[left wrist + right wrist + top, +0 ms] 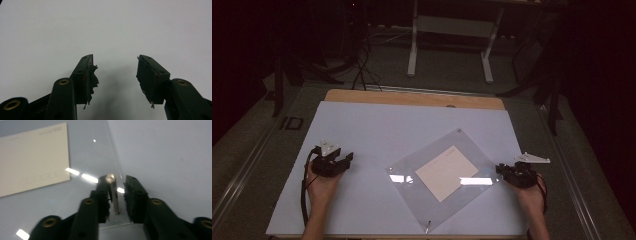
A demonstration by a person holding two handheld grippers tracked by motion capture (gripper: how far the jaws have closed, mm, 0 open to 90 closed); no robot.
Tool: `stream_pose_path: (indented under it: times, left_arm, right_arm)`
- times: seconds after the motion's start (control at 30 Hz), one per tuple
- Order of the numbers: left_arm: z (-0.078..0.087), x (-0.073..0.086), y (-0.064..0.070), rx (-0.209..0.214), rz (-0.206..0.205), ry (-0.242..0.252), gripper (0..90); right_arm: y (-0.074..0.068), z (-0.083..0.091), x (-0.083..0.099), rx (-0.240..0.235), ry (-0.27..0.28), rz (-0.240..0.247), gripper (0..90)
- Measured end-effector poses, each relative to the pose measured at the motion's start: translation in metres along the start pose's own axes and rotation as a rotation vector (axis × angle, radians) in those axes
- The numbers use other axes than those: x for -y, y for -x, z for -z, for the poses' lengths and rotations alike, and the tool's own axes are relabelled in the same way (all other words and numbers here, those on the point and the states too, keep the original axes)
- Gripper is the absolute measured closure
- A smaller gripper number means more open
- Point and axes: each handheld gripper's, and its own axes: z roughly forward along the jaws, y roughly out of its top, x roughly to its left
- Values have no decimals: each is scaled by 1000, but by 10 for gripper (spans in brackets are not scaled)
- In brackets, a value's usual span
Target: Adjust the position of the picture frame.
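At the near edge of the bench, two hands come in, each holding black tongs. The bench is covered by a smooth white sheet with a strip of wood at the far side.

The left tongs sit on the bare white part, well apart from everything. In the left gripper view the left tongs' jaws stand wide, with nothing between them, and their dark pads look torn and ragged.

The right tongs are at the right corner of a clear plastic frame. It is flat, shiny and square, turned like a diamond, near the middle of the bench. A cream card lies inside it. The jaws are narrow around a small shiny metal pin standing up at that corner. I cannot tell if they squeeze it yet.

I think the work on the frame has just begun: more pins show at the near and far corners, untouched.
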Motion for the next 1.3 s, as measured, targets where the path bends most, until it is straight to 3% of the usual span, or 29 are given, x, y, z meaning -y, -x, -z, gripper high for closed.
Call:
stream_pose_path:
  times: [0.03,0.13,0.53,0.87,1.07,1.23,1.3]
  left_arm:
    - [0,0,0,-3,-2,1,477]
    - [0,0,-1,-6,-6,-3,479]
    - [-1,0,0,-12,-7,13,498]
    - [-1,-1,4,5,-35,26,507]
    - [0,-1,7,49,-54,25,513]
    - [2,-2,18,119,-90,23,523]
    - [2,-3,24,149,-105,24,525]
  right_arm:
    - [0,-1,0,-13,6,-12,825]
    - [-6,-2,-4,45,-13,31,844]
    - [1,-21,-29,86,27,-14,843]
    - [12,-75,-85,63,75,-56,828]
    - [11,-105,-112,84,51,-95,823]
    - [10,-118,-110,100,14,-102,832]
    - [11,-118,-108,89,25,-120,830]
